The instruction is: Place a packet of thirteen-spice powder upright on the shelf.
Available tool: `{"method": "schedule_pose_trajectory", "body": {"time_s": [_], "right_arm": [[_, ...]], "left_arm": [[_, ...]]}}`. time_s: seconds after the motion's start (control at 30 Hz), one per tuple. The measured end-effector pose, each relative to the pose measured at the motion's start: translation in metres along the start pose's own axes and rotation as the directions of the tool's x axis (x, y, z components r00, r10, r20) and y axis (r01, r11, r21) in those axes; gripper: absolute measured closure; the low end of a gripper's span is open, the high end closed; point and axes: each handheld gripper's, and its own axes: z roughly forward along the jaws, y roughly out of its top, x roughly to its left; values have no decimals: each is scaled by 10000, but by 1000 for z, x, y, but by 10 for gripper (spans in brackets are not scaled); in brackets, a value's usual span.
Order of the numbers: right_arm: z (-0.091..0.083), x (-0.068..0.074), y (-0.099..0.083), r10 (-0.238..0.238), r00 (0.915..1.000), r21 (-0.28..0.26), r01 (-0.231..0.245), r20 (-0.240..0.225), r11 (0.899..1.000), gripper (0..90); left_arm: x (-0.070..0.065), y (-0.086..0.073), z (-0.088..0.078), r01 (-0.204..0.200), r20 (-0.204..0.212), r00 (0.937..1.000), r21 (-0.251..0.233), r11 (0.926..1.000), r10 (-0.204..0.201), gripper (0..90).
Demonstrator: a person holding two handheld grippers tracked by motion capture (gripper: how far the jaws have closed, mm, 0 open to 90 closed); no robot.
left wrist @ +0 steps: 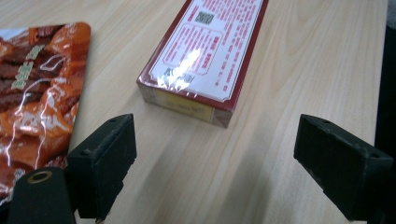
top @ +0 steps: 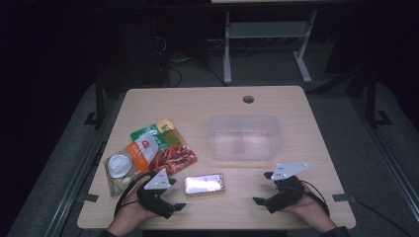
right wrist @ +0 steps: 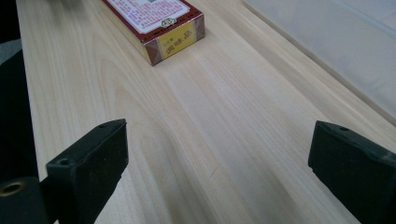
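Jaws of the left tool (top: 174, 196) and right tool (top: 263, 188) are held wide, empty, flanking the red box (top: 204, 184) on the tabletop (top: 197, 106).

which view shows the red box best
The left gripper view: the red box lies close ahead, label and near end sharp. The right gripper view shows one end; the high view shows it whole but small and glary.
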Motion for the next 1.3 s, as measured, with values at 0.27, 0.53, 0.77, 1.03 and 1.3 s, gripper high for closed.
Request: {"method": "schedule_pose_trajectory", "body": {"time_s": [0.27,0.53,0.77,1.03,1.3], "right_arm": [[-3,-3,0,82,9999,-65,-82,-77,9999,60],[-1,-4,0,159,9995,85,-157,-283,9998,62],[-2,-7,-2,139,9999,-85,-138,56,9999,62],[2,-7,-3,408,9991,-11,-408,140,9992,63],[3,-8,-3,546,9984,68,-547,178,9985,67]], "left_arm": [[4,4,-4,199,69,9998,34,9998,-199,259],[12,17,-10,743,-61,9972,-424,9963,-746,609],[25,30,-7,987,-408,9940,-591,9934,-1012,896],[43,35,13,964,-633,9931,-371,9946,-986,896],[53,36,33,1057,-864,9908,139,9943,-1041,896]]}}
